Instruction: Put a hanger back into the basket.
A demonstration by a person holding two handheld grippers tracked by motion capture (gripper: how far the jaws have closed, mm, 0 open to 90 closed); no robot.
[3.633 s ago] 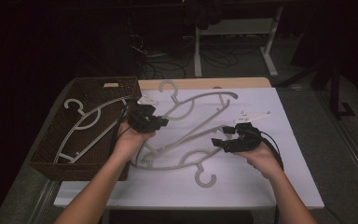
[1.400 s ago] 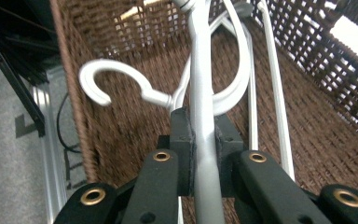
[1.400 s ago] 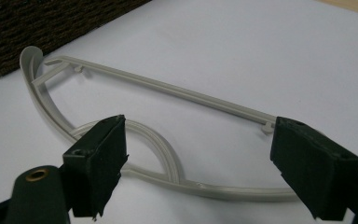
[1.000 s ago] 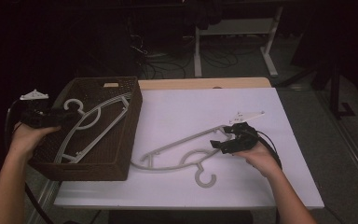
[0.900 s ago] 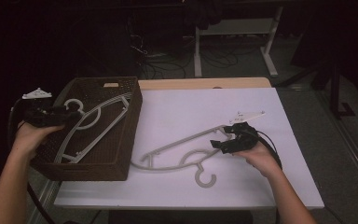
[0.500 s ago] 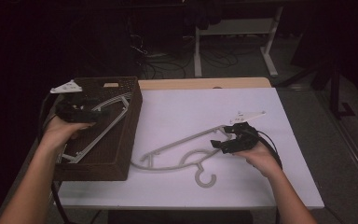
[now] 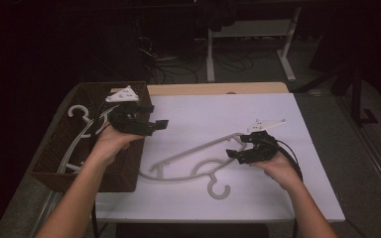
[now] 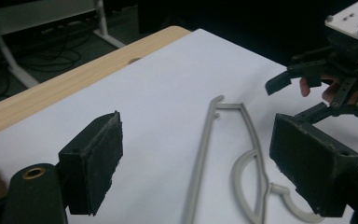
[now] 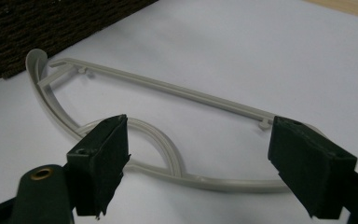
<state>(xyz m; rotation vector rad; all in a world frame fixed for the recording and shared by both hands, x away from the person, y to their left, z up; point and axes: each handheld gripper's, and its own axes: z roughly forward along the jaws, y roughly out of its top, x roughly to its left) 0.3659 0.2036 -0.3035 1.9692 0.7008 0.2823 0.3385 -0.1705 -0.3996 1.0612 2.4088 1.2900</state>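
Note:
A grey plastic hanger (image 7: 193, 159) lies flat on the white table cover (image 7: 218, 114), its hook toward the front edge. My right gripper (image 7: 235, 154) sits at the hanger's right end, open, with the hanger (image 9: 168, 88) lying on the table between and beyond its pads (image 9: 100, 158), untouched. My left gripper (image 7: 159, 125) hovers over the right rim of the brown wicker basket (image 7: 124, 171) and points toward the hanger (image 8: 205, 154). Its jaws have just been opening and nothing is between them. In the left gripper view the right gripper (image 8: 307, 79) shows farther off.
Several pale hangers (image 7: 79, 129) lie in the basket at the table's left. A strip of bare wood (image 7: 218, 88) runs along the table's back edge. Beyond it stand a white desk frame (image 7: 248, 39) and floor cables in the dark.
My left hand has swept from the basket's far left side across it to its right rim, with empty jaws. The right hand and the hanger on the table have stayed put.

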